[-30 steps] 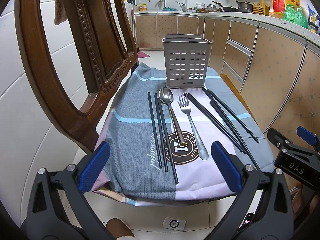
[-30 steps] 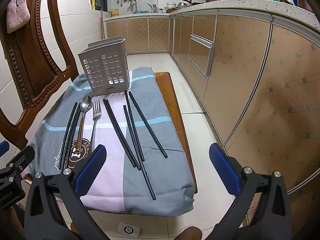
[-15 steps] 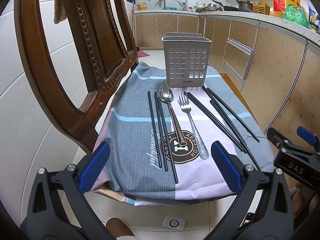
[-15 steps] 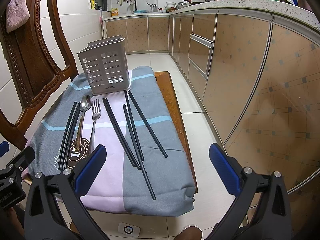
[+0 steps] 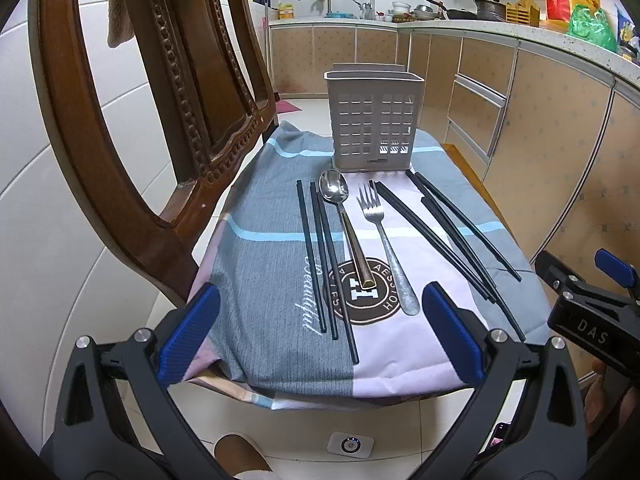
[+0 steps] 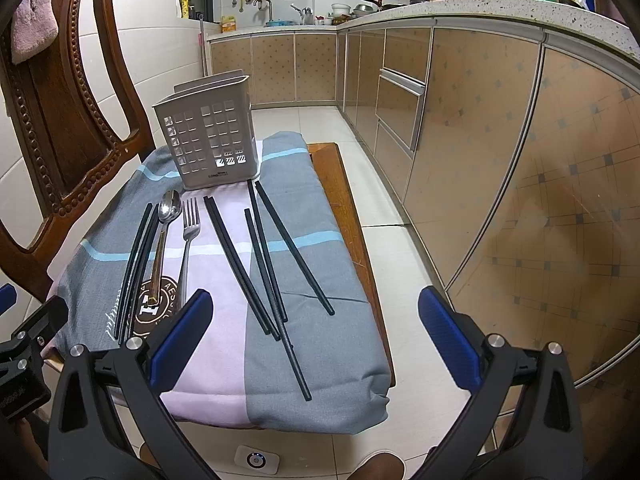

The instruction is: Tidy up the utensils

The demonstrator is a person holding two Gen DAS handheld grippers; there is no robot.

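A grey perforated utensil holder [image 5: 374,120] [image 6: 208,144] stands upright at the far end of a cloth-covered table. In front of it lie a spoon [image 5: 346,220] [image 6: 162,240] with a gold handle, a fork [image 5: 384,236] [image 6: 187,240], three black chopsticks [image 5: 324,256] [image 6: 136,272] on the left and several black chopsticks [image 5: 448,232] [image 6: 264,264] on the right. My left gripper [image 5: 320,332] hangs open before the table's near edge, nothing between its fingers. My right gripper [image 6: 312,340] is open too, over the near right corner.
A carved wooden chair [image 5: 160,120] stands close on the left with a towel [image 6: 32,28] on its back. Kitchen cabinets [image 6: 500,160] run along the right. The striped cloth [image 5: 260,280] drapes over the table's edges. A small white device [image 5: 350,445] lies on the floor tiles.
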